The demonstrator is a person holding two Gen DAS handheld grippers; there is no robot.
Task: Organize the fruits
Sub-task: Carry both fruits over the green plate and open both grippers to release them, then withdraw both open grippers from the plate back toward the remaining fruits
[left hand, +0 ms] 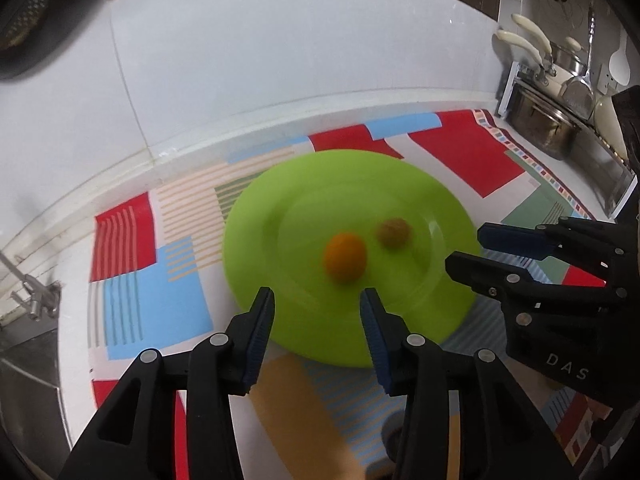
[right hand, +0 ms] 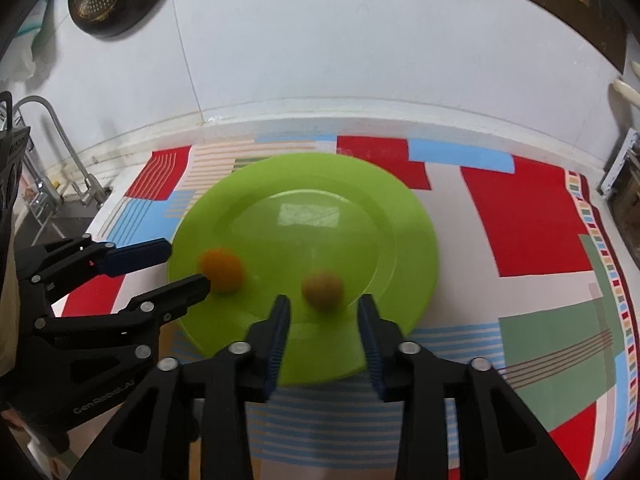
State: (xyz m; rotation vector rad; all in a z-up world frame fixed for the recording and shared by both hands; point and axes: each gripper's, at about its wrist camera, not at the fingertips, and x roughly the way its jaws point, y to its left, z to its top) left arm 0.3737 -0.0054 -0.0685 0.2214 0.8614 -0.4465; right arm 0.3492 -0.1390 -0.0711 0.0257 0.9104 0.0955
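Two fruits on green plate (left hand: 280, 184): orange fruit (left hand: 345, 257) ahead of spread left gripper (left hand: 317, 300), brown fruit (right hand: 322, 289) ahead of spread right gripper (right hand: 324, 307).

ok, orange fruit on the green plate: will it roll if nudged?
Probably: the orange fruit looks round, and the green plate looks smooth and glossy. The plate's raised rim may stop it. It looks small, so probably light.
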